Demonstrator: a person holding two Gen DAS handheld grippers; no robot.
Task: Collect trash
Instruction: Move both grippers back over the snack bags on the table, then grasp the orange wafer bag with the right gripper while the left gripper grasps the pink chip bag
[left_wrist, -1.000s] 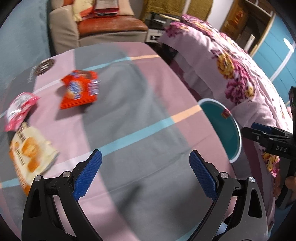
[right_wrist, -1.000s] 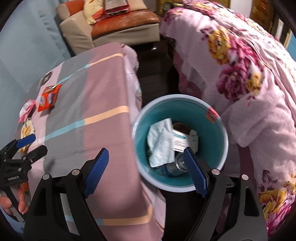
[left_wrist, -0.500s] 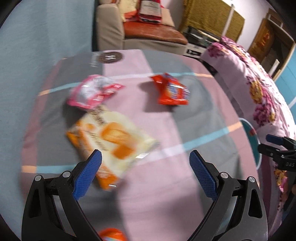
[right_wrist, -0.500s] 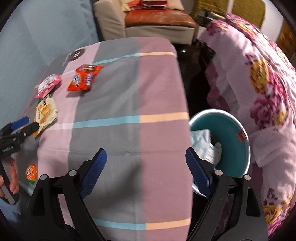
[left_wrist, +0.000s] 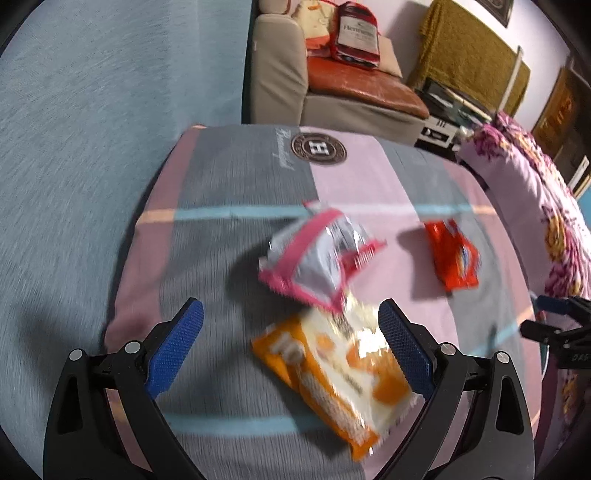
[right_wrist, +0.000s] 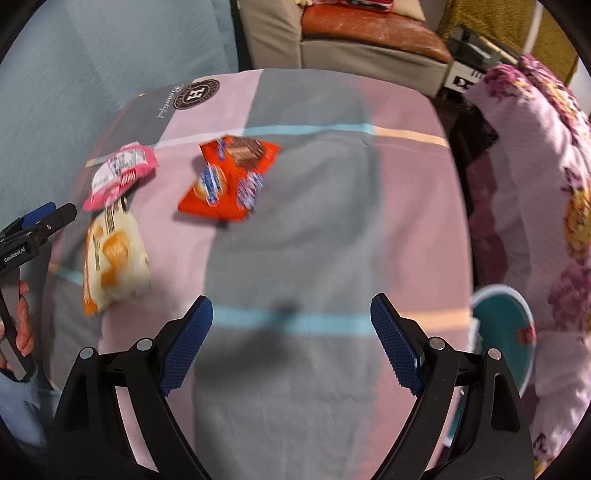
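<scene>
Three snack wrappers lie on the cloth-covered table (left_wrist: 229, 192). A yellow-orange wrapper (left_wrist: 332, 373) lies between the open jaws of my left gripper (left_wrist: 291, 339), with a pink-white wrapper (left_wrist: 317, 262) just beyond it and a red-orange wrapper (left_wrist: 452, 258) farther right. My right gripper (right_wrist: 291, 332) is open and empty above the table; the red-orange wrapper (right_wrist: 229, 181), the pink-white wrapper (right_wrist: 118, 175) and the yellow-orange wrapper (right_wrist: 110, 254) lie ahead to its left. The teal trash bin (right_wrist: 509, 332) stands off the table's right edge.
A bed with a floral pink cover (right_wrist: 535, 184) runs along the right. A sofa (left_wrist: 332, 88) with bags stands behind the table. A blue-grey wall (left_wrist: 92, 147) is on the left. The left gripper also shows at the left edge of the right wrist view (right_wrist: 33, 229).
Both grippers have swung left, away from the bin and toward the wrappers. The left gripper now has the yellow-orange wrapper between its open jaws. The bin has slid to the right edge.
</scene>
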